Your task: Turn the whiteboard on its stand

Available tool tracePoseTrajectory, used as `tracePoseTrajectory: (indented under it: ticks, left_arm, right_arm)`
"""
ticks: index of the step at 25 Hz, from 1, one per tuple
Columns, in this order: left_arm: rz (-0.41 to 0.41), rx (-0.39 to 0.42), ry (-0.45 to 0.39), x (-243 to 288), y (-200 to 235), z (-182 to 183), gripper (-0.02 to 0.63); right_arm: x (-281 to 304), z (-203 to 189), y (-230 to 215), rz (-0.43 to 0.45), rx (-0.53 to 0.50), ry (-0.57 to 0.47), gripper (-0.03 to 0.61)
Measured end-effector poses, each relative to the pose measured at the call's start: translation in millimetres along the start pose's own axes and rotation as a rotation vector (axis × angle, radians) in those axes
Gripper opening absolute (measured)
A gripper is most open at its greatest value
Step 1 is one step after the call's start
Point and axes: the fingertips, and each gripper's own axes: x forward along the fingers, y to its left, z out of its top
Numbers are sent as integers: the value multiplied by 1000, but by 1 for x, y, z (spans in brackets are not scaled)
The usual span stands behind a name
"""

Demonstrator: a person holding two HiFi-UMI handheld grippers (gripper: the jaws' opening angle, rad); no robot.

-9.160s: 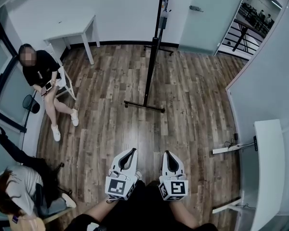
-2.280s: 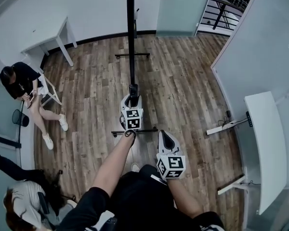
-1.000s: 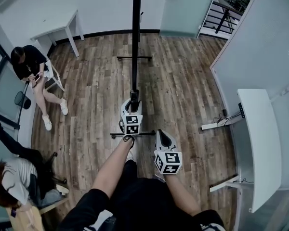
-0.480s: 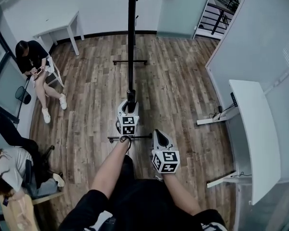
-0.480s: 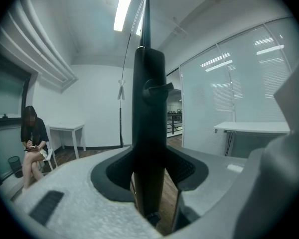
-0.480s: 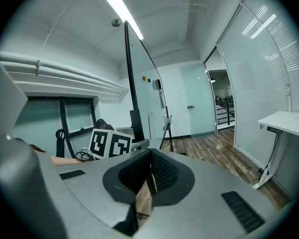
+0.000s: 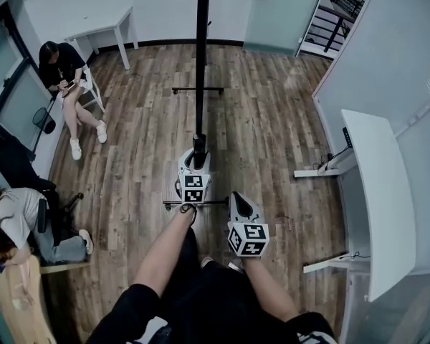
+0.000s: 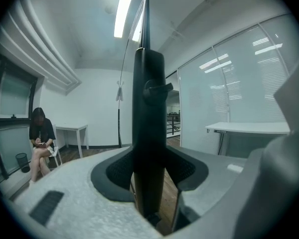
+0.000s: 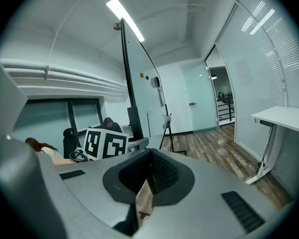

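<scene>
Turning step apparently in hand: left gripper (image 7: pixel 198 149) pinches the near end of the whiteboard (image 7: pixel 201 63), which runs edge-on toward 12 o'clock; right gripper (image 7: pixel 238 199) at 5 o'clock, jaws pressed together, empty; next probably swing that end sideways.

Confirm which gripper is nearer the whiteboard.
Left. The left gripper is clamped on the whiteboard at its near edge; the right gripper hangs free, off to its right and closer to the person, touching nothing.

Office: glass partitions (image 7: pixel 390 49), white desks (image 7: pixel 376 185), whiteboard (image 7: pixel 201 63), wood floor (image 7: pixel 272 120), seated people (image 7: pixel 64 70).
</scene>
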Motion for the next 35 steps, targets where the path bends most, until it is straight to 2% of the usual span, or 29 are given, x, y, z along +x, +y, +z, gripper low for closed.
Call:
tracePoseTrajectory:
  ticks: [11, 18, 23, 29, 31, 33, 35]
  left_arm:
    - [9, -10, 21, -68, -45, -16, 195]
    - [-10, 1, 29, -89, -66, -22, 193]
    - [-66, -41, 74, -98, -66, -24, 200]
    - [-140, -53, 88, -142, -59, -21, 207]
    - [-127, -79, 93, -161, -44, -24, 174]
    - [-88, -112, 74, -185, -24, -18, 99]
    - [-53, -126, 48, -210, -3, -9, 61]
  right_arm:
    - [-51, -33, 13, 33, 22, 86, 14]
    - [-59, -44, 9, 9, 29, 104, 12]
    - [-54, -41, 13, -18, 19, 99, 14]
    - [-56, -32, 35, -17, 15, 75, 14]
    - [-55, -29, 48, -4, 8, 67, 14]
    - [-55, -28, 62, 10, 3, 57, 14]
    - [-57, -25, 77, 28, -6, 45, 14]
